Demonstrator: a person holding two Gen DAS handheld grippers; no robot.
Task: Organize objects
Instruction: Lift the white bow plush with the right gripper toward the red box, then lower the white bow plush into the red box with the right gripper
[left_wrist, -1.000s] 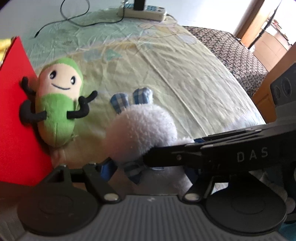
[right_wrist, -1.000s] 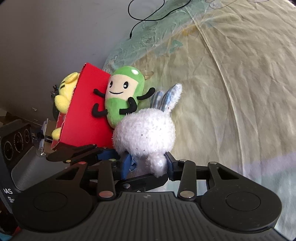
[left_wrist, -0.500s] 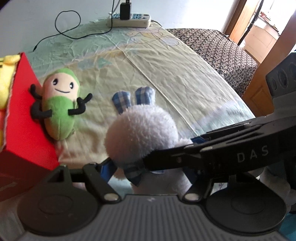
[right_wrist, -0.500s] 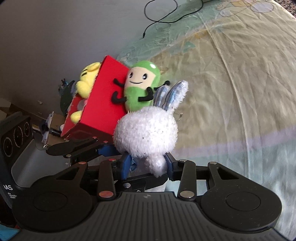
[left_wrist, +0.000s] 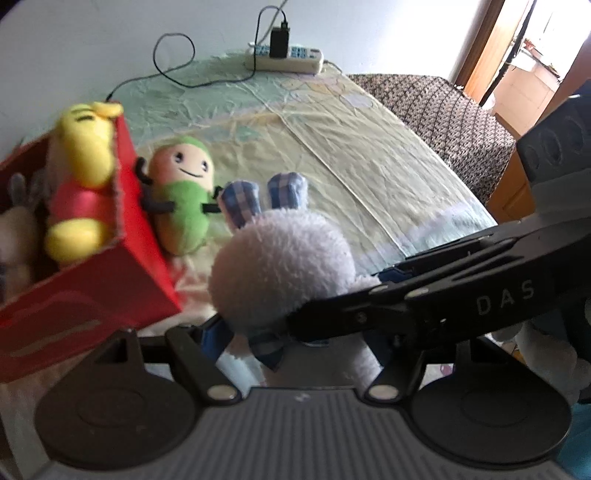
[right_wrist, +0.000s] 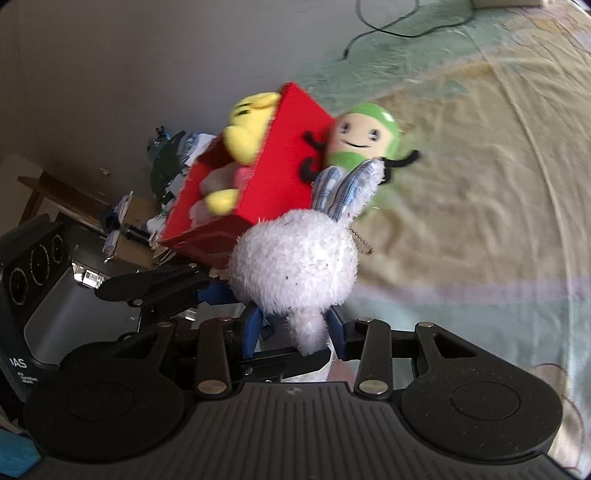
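Both grippers hold a white plush rabbit (left_wrist: 284, 258) with blue checked ears, lifted above the bed. My left gripper (left_wrist: 295, 332) is shut on its body from both sides. My right gripper (right_wrist: 295, 325) is shut on the rabbit (right_wrist: 295, 258) too and crosses the left one. A red box (left_wrist: 140, 236) stands at the left and holds a yellow plush (left_wrist: 81, 155); the box also shows in the right wrist view (right_wrist: 280, 158). A green bean plush (left_wrist: 184, 199) lies against the box's outer wall on the sheet.
A power strip (left_wrist: 284, 61) with a charger and black cable lies at the far edge of the bed. A dark patterned cover (left_wrist: 443, 110) lies to the right. Clutter and a wooden shelf (right_wrist: 74, 195) sit beyond the box at the left.
Both grippers have risen with the rabbit and shifted toward the red box. The box's open top and the yellow plush inside have come into the left wrist view.
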